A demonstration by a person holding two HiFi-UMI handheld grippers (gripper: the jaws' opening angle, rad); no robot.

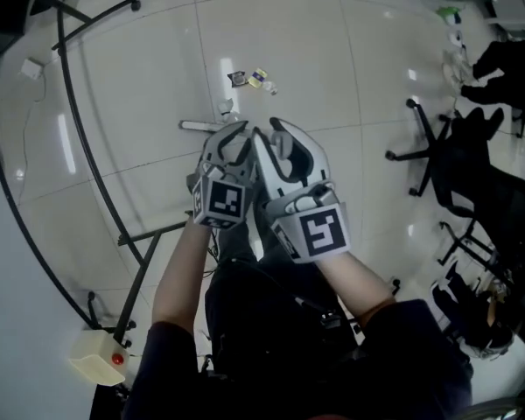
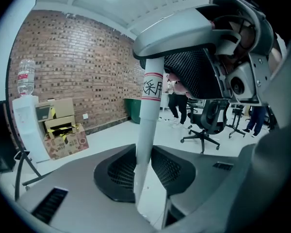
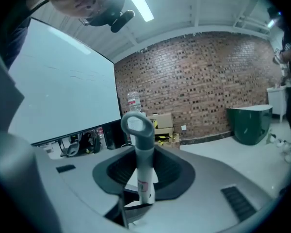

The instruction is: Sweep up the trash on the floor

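Several small pieces of trash (image 1: 249, 79) lie on the pale tiled floor ahead of me, with one more scrap (image 1: 226, 108) closer in. My two grippers are held close together at waist height. The left gripper (image 1: 230, 147) (image 2: 143, 174) is shut on a white pole (image 2: 148, 130) that bears a red-banded label. The right gripper (image 1: 289, 151) (image 3: 143, 174) is shut on a handle (image 3: 138, 149) with a grey loop at its top. A white bar (image 1: 199, 126) lies on the floor just beyond the jaws; the frames do not show what it belongs to.
Black office chairs (image 1: 451, 151) stand at the right. A black metal frame (image 1: 87, 147) curves along the left, with a yellowish box (image 1: 96, 359) at its foot. Cardboard boxes (image 2: 63, 130), a water dispenser (image 2: 25, 115) and a green bin (image 3: 252, 123) line the brick wall.
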